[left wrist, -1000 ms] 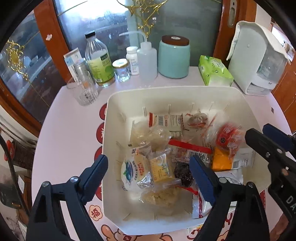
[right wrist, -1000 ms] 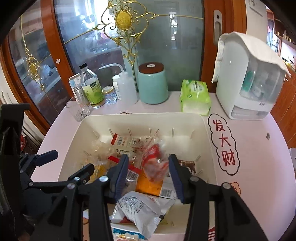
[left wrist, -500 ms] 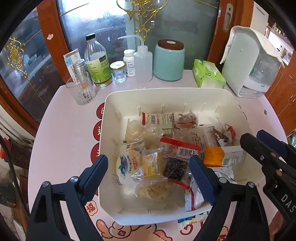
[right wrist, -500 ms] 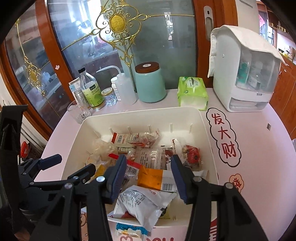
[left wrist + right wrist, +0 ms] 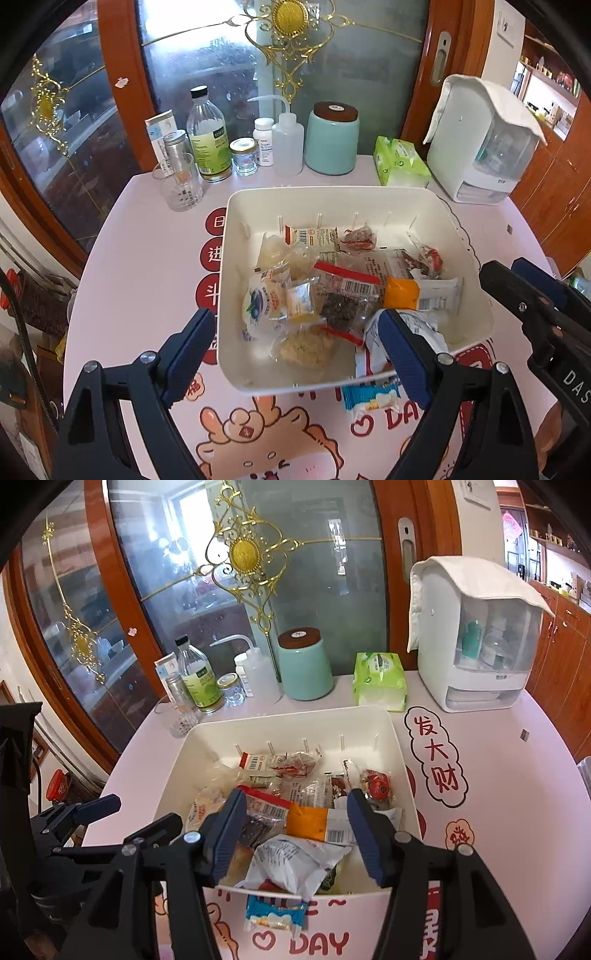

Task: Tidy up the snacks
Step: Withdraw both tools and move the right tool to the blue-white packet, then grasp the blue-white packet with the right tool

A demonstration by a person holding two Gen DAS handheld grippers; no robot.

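A cream plastic bin [image 5: 236,221] [image 5: 402,760] sits on the pink table and holds several snack packets. Among them are an orange-and-white packet [image 5: 413,293] [image 5: 314,821], a small red wrapped snack [image 5: 430,256] [image 5: 378,784] and a white crumpled bag [image 5: 291,860] hanging over the front rim. A blue-and-white packet [image 5: 369,397] [image 5: 275,912] lies on the table in front of the bin. My left gripper [image 5: 295,354] is open and empty above the bin's near edge. My right gripper [image 5: 295,823] is open and empty over the bin's front.
At the back stand a teal canister [image 5: 331,138], a squeeze bottle [image 5: 288,144], a green-label bottle [image 5: 207,140], small jars, a glass [image 5: 181,184], a green tissue pack [image 5: 400,166] and a white dispenser [image 5: 484,147]. Glass cabinet doors rise behind the table.
The right gripper let go of the red snack, which now lies in the bin's right side. Both grippers pulled back and up from the bin.
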